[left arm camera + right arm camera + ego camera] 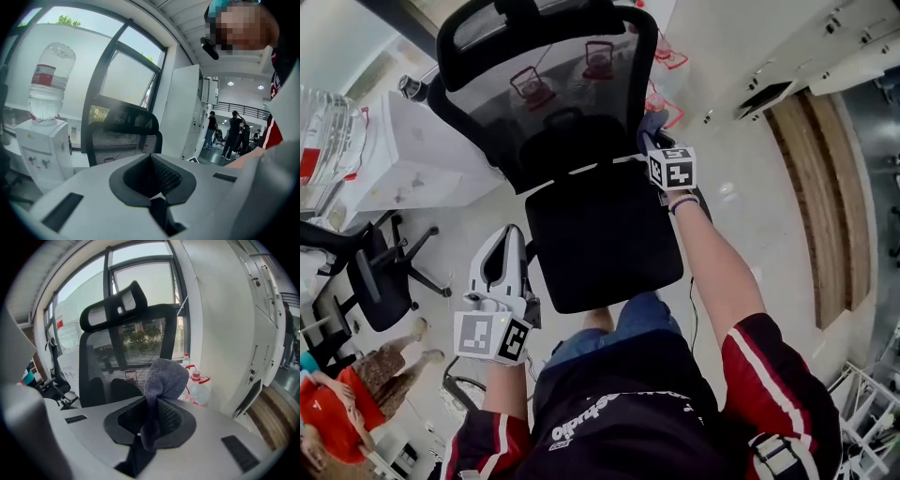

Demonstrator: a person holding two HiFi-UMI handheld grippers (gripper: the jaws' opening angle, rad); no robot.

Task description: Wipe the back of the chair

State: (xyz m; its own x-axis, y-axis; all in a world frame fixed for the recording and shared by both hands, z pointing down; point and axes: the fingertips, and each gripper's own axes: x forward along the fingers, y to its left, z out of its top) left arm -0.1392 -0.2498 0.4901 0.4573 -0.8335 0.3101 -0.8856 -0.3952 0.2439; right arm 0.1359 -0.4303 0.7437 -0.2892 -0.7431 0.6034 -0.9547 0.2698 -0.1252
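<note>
Chair back (546, 105) stands beside grey cloth (164, 376) pinched in right tongs (149, 422).

L gripper (158, 200) low at side, jaws together (empty); R arm (712, 272) outstretched fwd, R gripper (140, 434) clamped on cloth (165, 376)

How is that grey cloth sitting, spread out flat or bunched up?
Bunched up. In the right gripper view the grey cloth stands as a rounded wad, its lower end pinched between the right gripper's jaws.
</note>
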